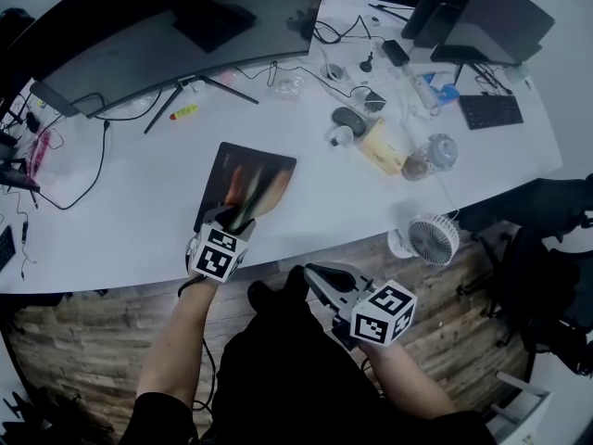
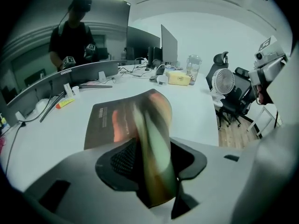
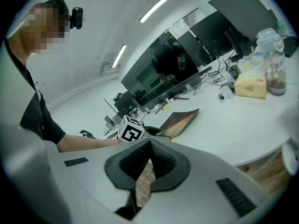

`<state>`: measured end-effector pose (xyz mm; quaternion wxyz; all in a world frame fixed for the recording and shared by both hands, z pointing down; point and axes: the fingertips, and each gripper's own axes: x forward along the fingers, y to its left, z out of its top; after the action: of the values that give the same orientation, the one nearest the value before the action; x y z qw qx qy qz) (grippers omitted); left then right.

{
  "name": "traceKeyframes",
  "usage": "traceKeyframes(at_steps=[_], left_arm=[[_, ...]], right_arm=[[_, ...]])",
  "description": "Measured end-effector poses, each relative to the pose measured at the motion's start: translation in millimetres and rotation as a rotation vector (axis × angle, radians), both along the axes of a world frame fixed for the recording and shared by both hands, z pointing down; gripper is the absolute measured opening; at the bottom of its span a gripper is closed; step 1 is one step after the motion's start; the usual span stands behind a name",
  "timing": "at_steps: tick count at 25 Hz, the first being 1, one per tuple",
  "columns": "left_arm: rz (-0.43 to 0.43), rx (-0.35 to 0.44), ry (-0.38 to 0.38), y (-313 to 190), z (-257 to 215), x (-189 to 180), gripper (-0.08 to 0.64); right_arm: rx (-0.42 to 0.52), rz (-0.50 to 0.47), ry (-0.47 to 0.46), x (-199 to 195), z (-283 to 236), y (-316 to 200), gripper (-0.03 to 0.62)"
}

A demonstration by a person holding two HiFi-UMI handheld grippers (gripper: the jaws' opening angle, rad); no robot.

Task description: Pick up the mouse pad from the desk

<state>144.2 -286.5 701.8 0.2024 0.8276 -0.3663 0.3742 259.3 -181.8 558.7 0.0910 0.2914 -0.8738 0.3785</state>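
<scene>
We saw the left gripper (image 1: 232, 219) clamped on the near edge of the mouse pad (image 1: 252, 179). The pad lay near the front of the white desk (image 1: 130, 230), its pinched edge curled up. The right gripper (image 1: 320, 278) was closed and empty, off the desk. Risk, we judged: the thin, floppy sheet could slip from the small pinch or drag if lifted fast. The pad was rectangular and dark with orange print; the desk was smooth.

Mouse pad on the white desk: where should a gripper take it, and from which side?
Take the mouse pad by its near edge, coming from the person's side of the desk. It is thin and lies flat, so only an edge offers a pinch. That edge curls up between the left gripper's jaws.
</scene>
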Motion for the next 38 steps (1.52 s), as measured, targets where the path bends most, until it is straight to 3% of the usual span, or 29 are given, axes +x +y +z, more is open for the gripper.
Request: traceKeyframes(at_steps=[1,3,17,24,34,38], left_arm=[[0.005,0.003,-0.011,0.1,0.8,-1.5,0.174],[0.014,0.021,-0.035,0.2,0.8,-4.5,0.046],[-0.035,0.145,-0.053,9.2,-64.5,-13.7,0.034],[-0.138,0.178,-0.030,16.7,-114.5,-23.1,0.034],[-0.203,0.237,-0.043,25.4,-165.0,-26.9,0.034],[-0.246,0.245,-0.011,30.1,-176.8,-33.0,0.034]], right_arm=[[0.001,0.000,0.000,0.4,-1.0,0.1,0.005],[0.002,-0.001,0.000,1.4,-3.0,0.4,0.005],[0.075,-0.041,-0.032,9.6,-32.4,-19.2,0.005],[0.130,-0.071,-0.049,18.2,-53.6,-30.3,0.005],[0.190,-0.095,-0.099,28.0,-76.2,-54.9,0.005],[0.197,-0.110,-0.102,25.3,-79.3,-62.9,0.005]])
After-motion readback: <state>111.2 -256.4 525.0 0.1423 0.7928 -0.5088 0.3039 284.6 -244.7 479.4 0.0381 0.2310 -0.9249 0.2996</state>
